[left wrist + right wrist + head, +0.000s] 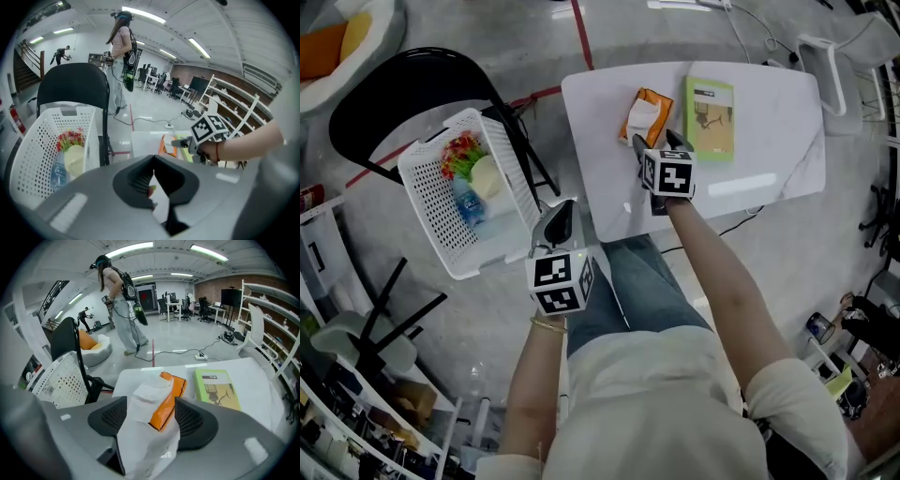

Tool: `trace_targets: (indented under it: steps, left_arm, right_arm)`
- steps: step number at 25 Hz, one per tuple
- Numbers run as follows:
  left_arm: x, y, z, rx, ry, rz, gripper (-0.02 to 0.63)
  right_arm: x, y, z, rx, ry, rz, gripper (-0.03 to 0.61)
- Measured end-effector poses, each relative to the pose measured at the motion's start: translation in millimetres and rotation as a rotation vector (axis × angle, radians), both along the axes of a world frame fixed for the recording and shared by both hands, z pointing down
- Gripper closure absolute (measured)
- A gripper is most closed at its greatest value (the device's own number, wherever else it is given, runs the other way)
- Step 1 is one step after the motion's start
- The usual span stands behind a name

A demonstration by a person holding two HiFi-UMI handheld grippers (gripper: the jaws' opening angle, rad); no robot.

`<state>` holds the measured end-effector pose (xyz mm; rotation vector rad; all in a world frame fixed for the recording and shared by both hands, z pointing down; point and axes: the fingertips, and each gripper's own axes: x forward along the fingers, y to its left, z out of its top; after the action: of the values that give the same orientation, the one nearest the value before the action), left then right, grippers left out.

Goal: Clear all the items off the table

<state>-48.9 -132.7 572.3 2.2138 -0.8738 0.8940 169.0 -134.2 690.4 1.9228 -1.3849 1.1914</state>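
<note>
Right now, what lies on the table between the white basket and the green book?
An orange-and-white packet, shown in the head view; the right gripper view shows it between the right gripper's open jaws.

Floor, head view: black folding chair (394,103) off to my left, and a red tape line (578,33) running across the grey concrete. A white beanbag (337,47) with an orange cushion sits in the far left corner.

Right tool view: a person (122,310) wearing dark gear on the back stands mid-room. A white power strip (201,356) and its cable lie on the floor behind. White shelving rack (272,333) along the right. Desks and office chairs (187,303) at the far wall. Ceiling strip lights (131,248) are on.

Left tool view: staircase (23,70) at left.
</note>
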Motion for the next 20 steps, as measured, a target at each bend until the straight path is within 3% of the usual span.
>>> trace_targets:
  steps: [7,16,20]
  left_arm:
    - [4.6,8.8,23.8,-0.029,-0.010,-0.024,0.604]
    - [3.9,17.6,43.5,-0.044,-0.039,-0.029,0.604]
    - [4.4,21.5,50.3,-0.047,-0.044,-0.041,0.604]
  right_arm:
    - [12.3,-10.9,42.5,0.005,-0.085,0.093,0.155]
    - [17.3,-31.8,76.3,-0.020,-0.118,0.121,0.121]
    - [22.4,-32.7,86.0,-0.035,-0.078,0.132,0.118]
